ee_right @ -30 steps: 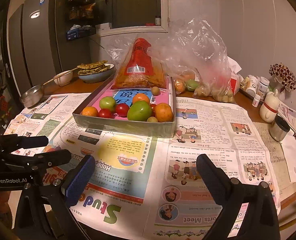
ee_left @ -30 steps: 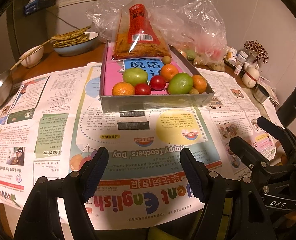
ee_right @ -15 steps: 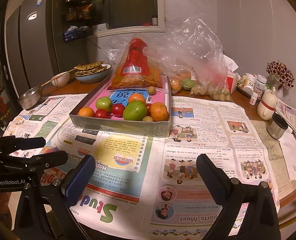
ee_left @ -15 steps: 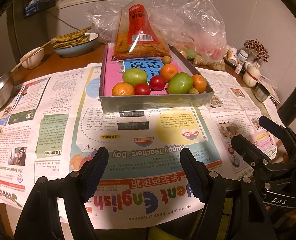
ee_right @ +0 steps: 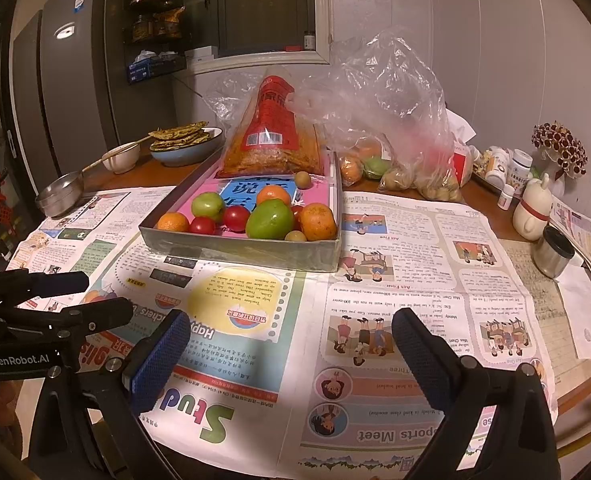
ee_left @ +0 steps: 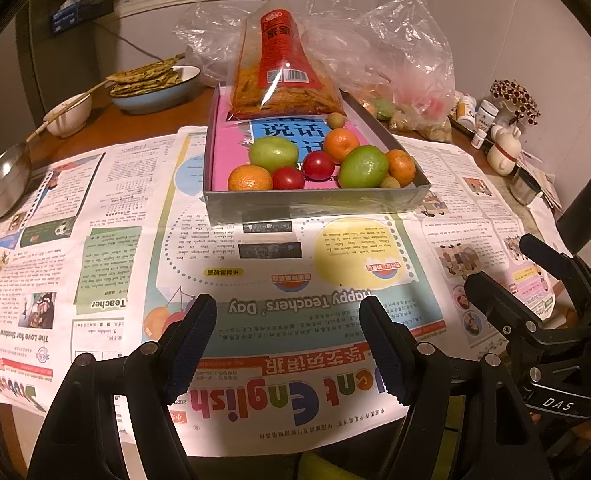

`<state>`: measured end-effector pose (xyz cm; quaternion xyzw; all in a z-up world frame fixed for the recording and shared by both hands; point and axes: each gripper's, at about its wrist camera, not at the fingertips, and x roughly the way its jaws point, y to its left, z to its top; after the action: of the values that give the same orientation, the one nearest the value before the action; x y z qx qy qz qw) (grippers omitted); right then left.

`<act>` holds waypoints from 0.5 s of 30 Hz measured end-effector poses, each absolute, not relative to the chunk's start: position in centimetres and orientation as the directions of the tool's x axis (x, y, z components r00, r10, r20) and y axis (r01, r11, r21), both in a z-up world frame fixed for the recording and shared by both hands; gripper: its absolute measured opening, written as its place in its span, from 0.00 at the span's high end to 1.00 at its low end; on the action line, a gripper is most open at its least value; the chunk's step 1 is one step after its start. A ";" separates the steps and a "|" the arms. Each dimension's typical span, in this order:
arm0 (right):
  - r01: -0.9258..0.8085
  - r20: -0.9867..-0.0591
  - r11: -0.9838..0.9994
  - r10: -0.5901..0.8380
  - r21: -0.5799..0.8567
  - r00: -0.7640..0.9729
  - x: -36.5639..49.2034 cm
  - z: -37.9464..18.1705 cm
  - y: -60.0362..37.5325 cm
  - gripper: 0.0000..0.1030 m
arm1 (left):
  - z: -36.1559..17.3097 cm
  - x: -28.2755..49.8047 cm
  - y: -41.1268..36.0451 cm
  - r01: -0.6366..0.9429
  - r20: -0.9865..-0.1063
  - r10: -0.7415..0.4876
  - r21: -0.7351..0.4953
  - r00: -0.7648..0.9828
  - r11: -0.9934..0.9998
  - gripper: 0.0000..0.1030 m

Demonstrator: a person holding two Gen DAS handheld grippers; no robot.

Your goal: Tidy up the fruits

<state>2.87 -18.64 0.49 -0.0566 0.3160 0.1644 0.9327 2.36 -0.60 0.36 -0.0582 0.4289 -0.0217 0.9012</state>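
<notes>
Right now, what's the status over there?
Left gripper and right gripper open, empty. Fruits in tray, untouched. Snack bag at tray's back.

A brown wooden worktop (ee_right: 151, 172) is mostly covered by spread newspaper sheets (ee_right: 395, 280). A shallow grey cardboard tray (ee_right: 239, 250) sits on the newspaper toward the far side. Behind the paper, on bare wood at the left, stand a blue bowl (ee_right: 183, 154) stacked with flatbreads, a small white bowl (ee_right: 121, 158) and a steel ladle (ee_right: 59, 198). Clear plastic bags (ee_right: 383, 120) of produce lie just beside the tray on its right. Along the right edge are small white bottles (ee_right: 519, 166), a cream rabbit-shaped jar (ee_right: 533, 210), a steel cup (ee_right: 553, 252) and a stack of papers (ee_right: 583, 236).
</notes>
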 end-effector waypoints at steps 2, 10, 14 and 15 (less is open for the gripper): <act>-0.342 -0.608 0.940 0.270 -0.002 0.747 2.9 0.5 -18.6 0.01 | 0.4 2.4 -0.6 -0.012 -0.771 -0.088 -0.124 0.631 0.992 0.27; -0.342 -0.609 0.940 0.270 -0.002 0.746 2.9 0.5 -18.6 0.01 | 0.4 2.3 -0.6 -0.012 -0.771 -0.087 -0.122 0.631 0.992 0.27; -0.343 -0.608 0.939 0.272 -0.001 0.746 2.8 0.5 -18.6 0.01 | 0.4 2.2 -0.6 -0.015 -0.771 -0.083 -0.119 0.632 0.993 0.27; -0.342 -0.608 0.940 0.270 -0.003 0.746 2.8 0.5 -18.6 0.01 | 0.4 2.2 -0.6 -0.015 -0.770 -0.082 -0.118 0.632 0.993 0.27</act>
<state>2.84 -18.61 0.47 -0.0571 0.3160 0.1642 0.9327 2.22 -0.58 0.39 -0.0566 0.4285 -0.0186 0.9016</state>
